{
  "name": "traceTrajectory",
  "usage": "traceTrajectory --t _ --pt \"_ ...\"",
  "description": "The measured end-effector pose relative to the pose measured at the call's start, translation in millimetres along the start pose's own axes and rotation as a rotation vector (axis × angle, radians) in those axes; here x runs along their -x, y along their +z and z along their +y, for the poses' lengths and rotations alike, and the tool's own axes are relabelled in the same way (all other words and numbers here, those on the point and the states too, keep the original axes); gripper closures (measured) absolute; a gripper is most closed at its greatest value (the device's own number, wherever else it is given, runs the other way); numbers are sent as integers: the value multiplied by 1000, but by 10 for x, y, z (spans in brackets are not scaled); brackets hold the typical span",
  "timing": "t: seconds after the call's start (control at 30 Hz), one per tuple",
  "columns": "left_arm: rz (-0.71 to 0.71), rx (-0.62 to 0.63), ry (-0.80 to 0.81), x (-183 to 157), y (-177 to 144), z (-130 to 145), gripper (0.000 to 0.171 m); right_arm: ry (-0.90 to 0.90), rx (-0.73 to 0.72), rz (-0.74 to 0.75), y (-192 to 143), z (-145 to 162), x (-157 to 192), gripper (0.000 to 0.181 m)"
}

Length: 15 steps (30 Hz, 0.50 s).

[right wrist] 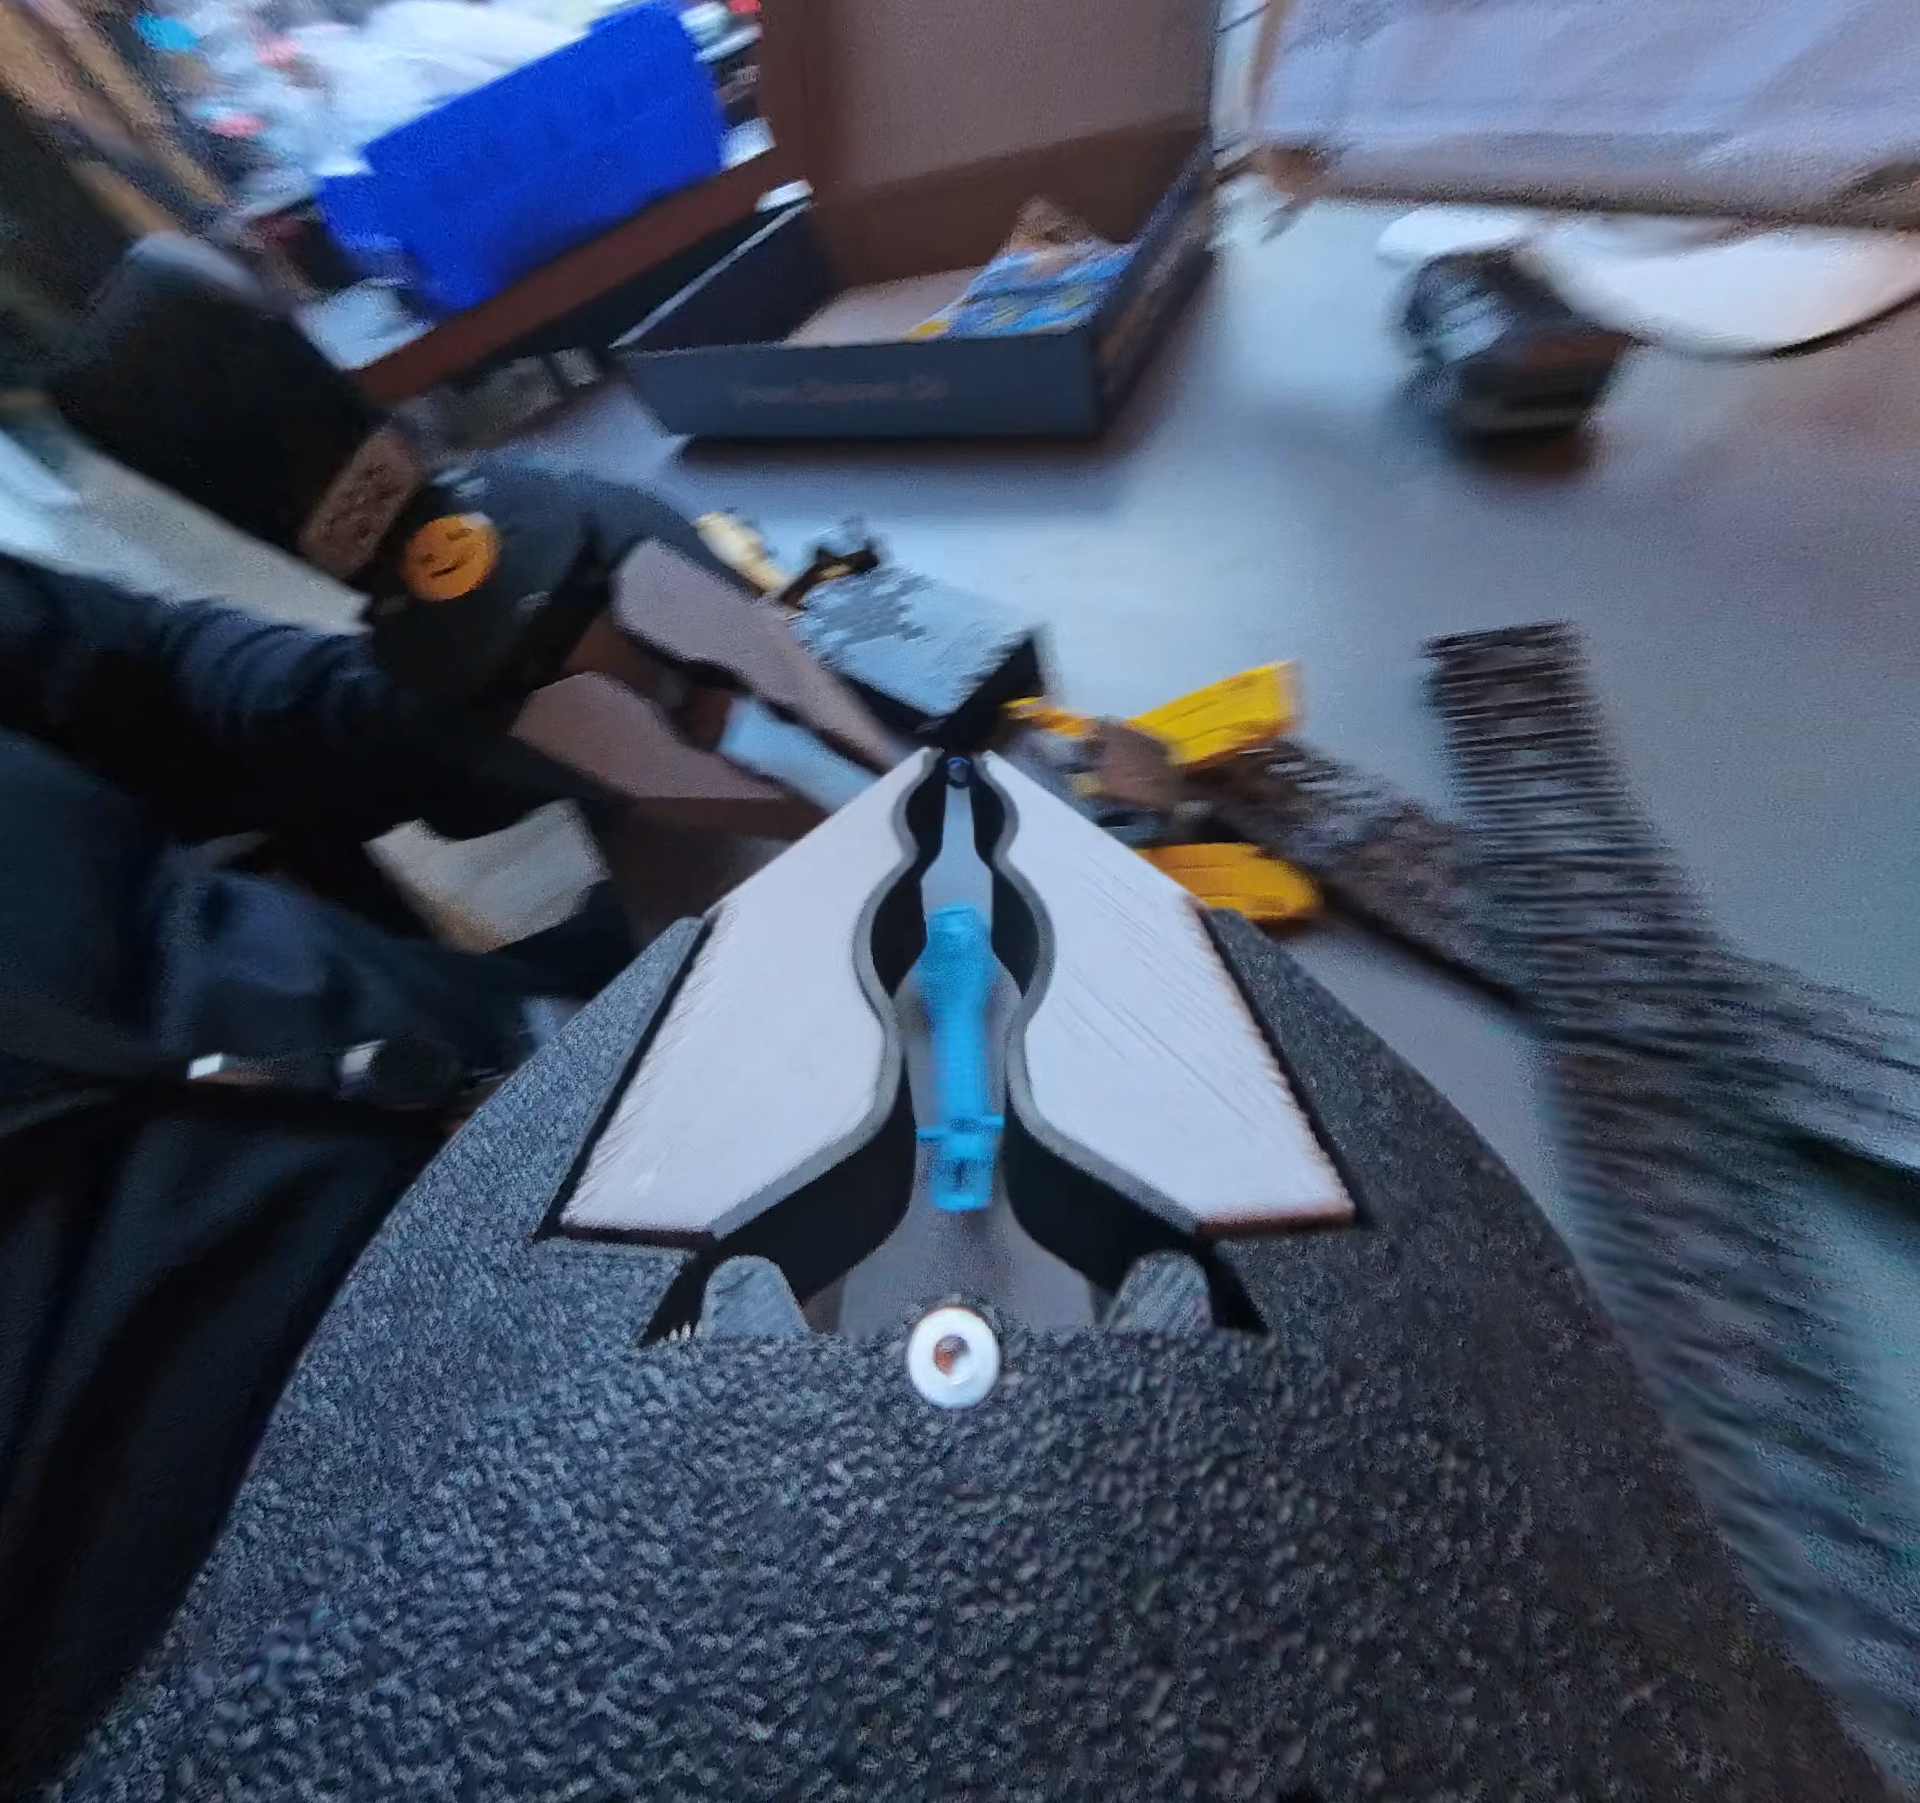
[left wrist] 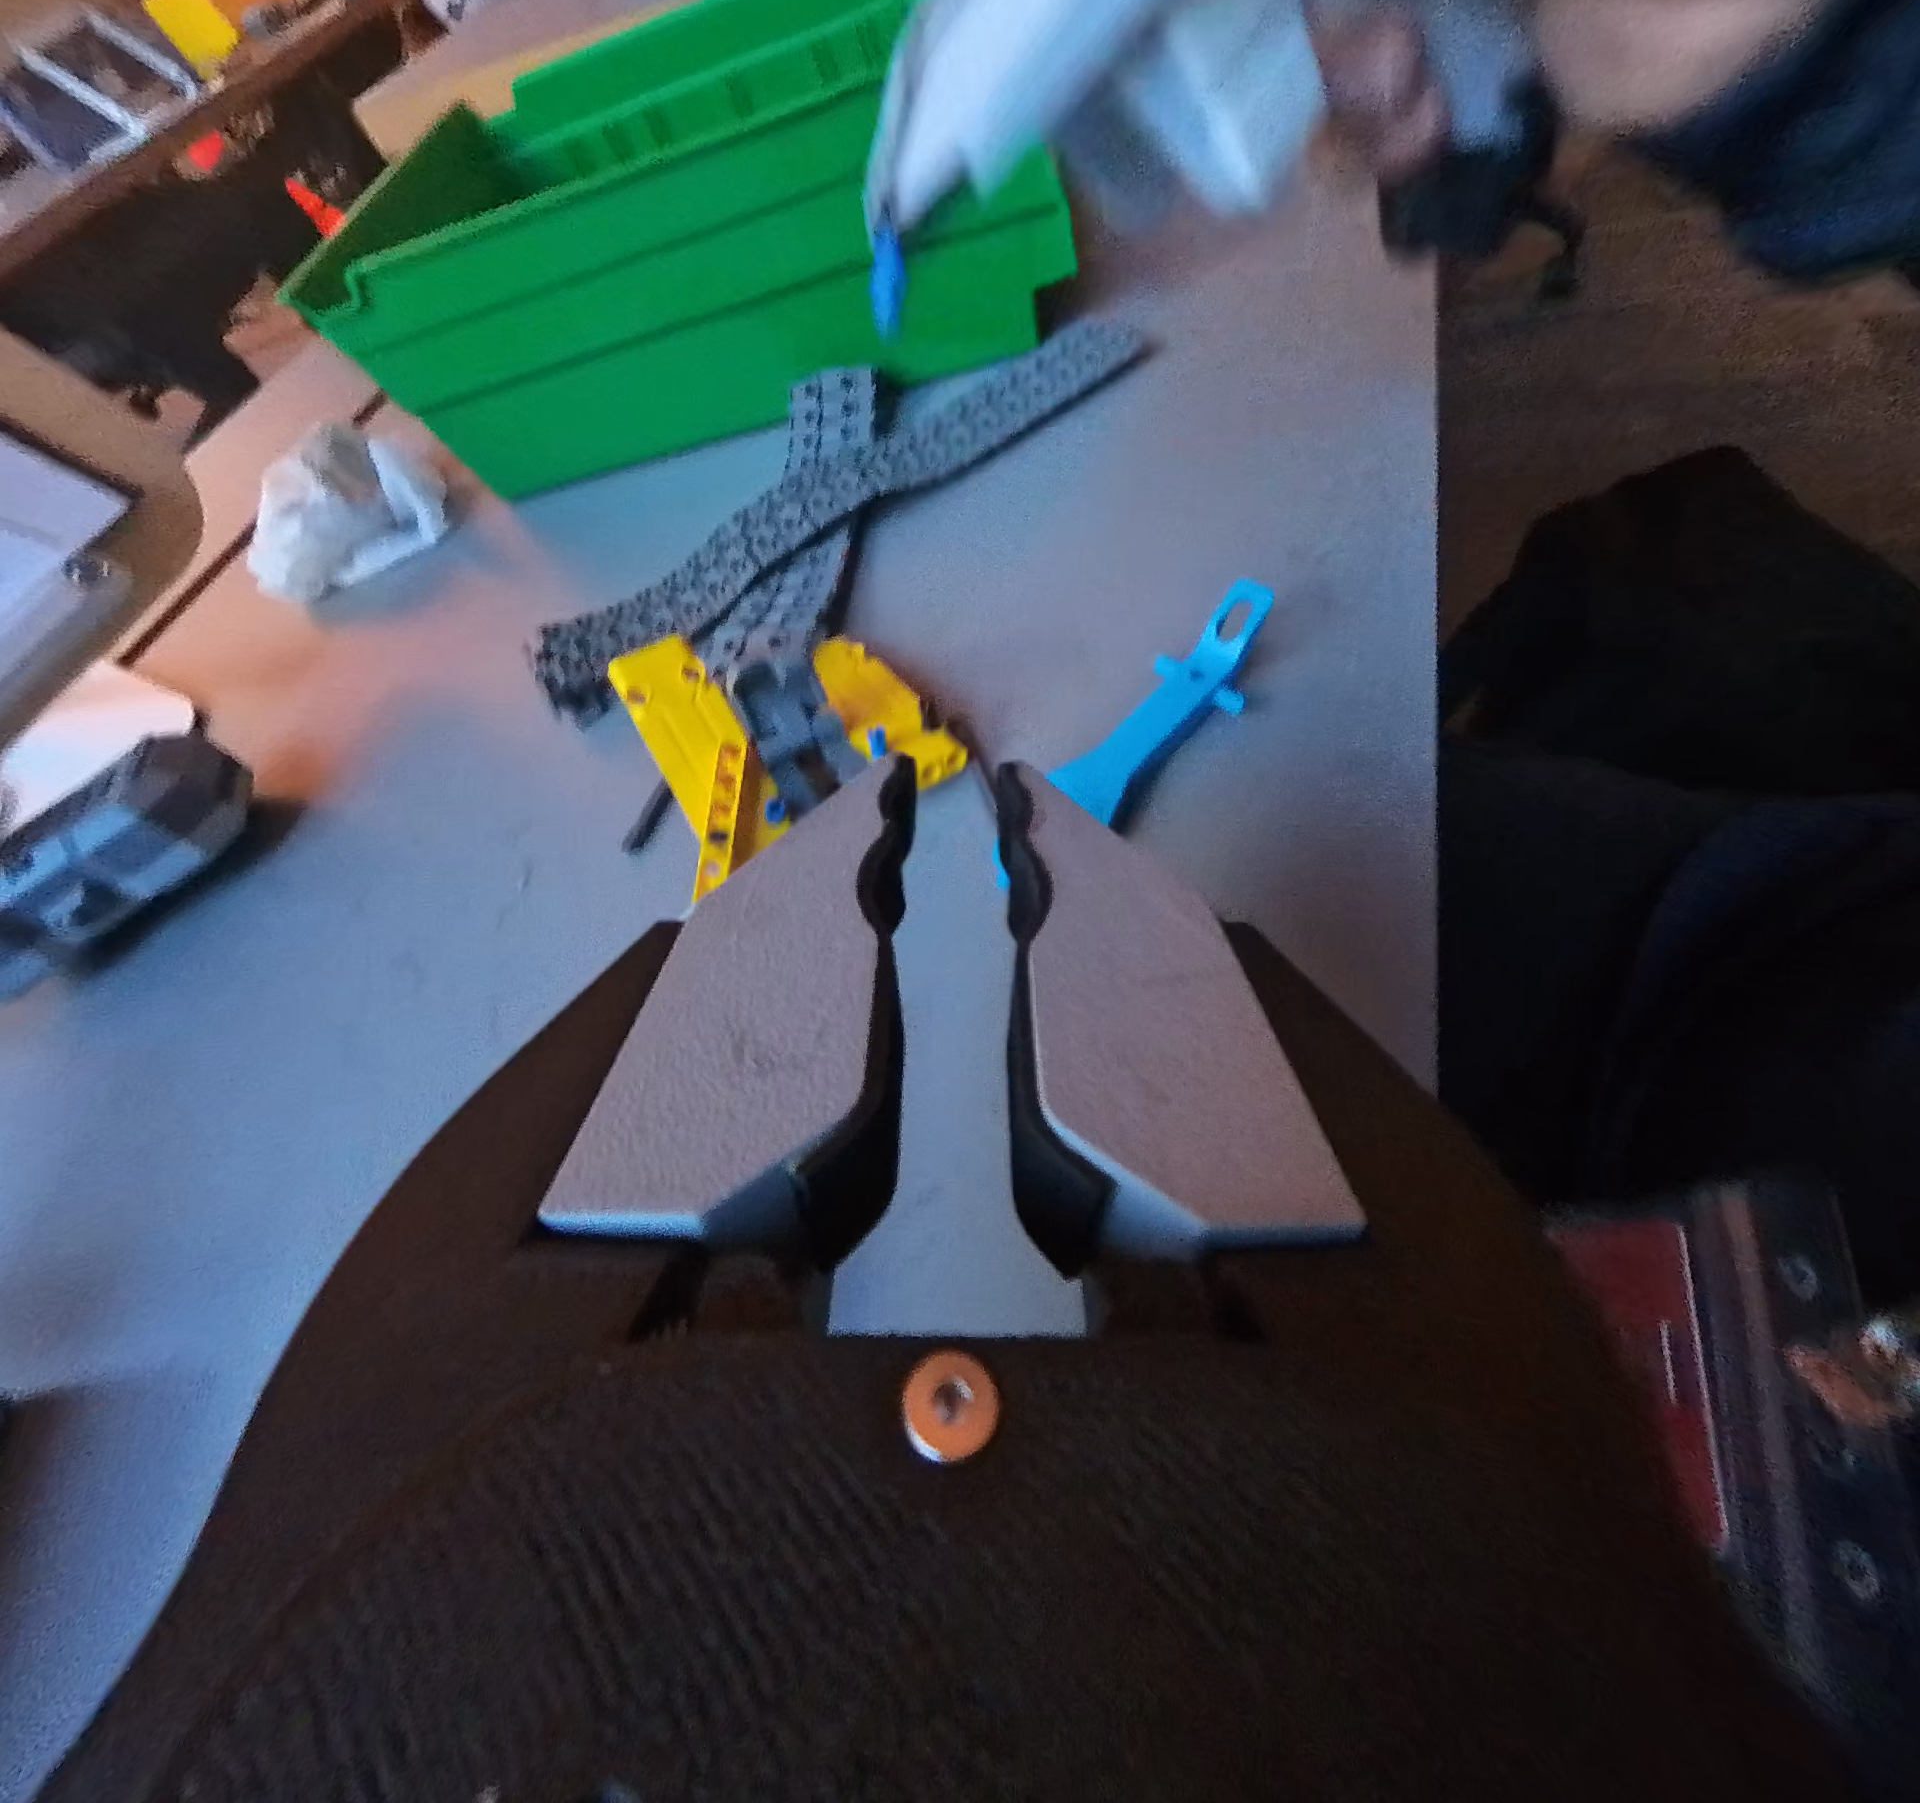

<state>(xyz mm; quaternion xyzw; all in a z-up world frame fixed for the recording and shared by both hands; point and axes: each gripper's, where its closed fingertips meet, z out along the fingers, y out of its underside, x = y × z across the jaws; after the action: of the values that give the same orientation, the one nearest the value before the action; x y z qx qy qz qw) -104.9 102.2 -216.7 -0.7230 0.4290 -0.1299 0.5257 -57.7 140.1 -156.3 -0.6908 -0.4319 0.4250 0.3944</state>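
My left gripper (left wrist: 957, 774) is open and empty, low over the grey table (left wrist: 312, 1026). Just ahead of its tips lies a yellow and grey toy brick assembly (left wrist: 717, 745) joined to grey tracks (left wrist: 831, 496). A blue plastic tool (left wrist: 1164, 725) lies on the table by the right fingertip. My right gripper (right wrist: 956, 768) is shut on a small blue piece (right wrist: 956, 769) at its tips. It shows blurred in the left wrist view (left wrist: 1039, 60), above the green bin, with the blue piece (left wrist: 886, 278) hanging from it. The blue tool (right wrist: 956, 1057) shows through the gap between the right fingers.
A green plastic bin (left wrist: 665, 299) stands behind the tracks. A crumpled clear bag (left wrist: 332, 517) lies at the left. A dark open box (right wrist: 914, 371) sits at the back. Another track strip (right wrist: 1517, 725) lies at the right. A person's dark sleeve (right wrist: 208, 714) holds the left gripper (right wrist: 727, 704). The gap from one gripper's tips to the other's is roughly 8 cm.
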Motion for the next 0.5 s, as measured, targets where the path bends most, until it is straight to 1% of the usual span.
traceTrajectory --t 0.07,0.13,0.17,0.2,0.23,0.27,0.3,0.37,0.47,0.5 --pt "-34 29 2 43 -122 142 157 -80 -34 234 -373 -272 -537 181" --pt "-54 42 -1 67 -220 250 158 -124 3 482 -786 -432 -1205 181" --pt "-64 49 -11 86 -254 298 157 -121 53 569 -940 -428 -1516 181" --pt "-81 57 -15 123 -284 326 155 -99 114 617 -1033 -377 -1767 180" --pt "-102 58 -14 167 -307 339 155 -69 181 638 -1077 -293 -1958 172" --pt "-110 59 -20 192 -321 347 155 -51 240 664 -1111 -215 -2104 158" --pt "-102 62 -29 187 -326 354 155 -59 274 699 -1146 -175 -2206 157" --pt "-98 65 -38 189 -326 370 155 -86 284 752 -1189 -168 -2265 161" --pt "-92 81 -41 188 -305 394 155 -93 212 719 -1100 -203 -2049 161" --pt "-87 91 -49 190 -297 407 155 -107 210 712 -1067 -176 -1970 161"
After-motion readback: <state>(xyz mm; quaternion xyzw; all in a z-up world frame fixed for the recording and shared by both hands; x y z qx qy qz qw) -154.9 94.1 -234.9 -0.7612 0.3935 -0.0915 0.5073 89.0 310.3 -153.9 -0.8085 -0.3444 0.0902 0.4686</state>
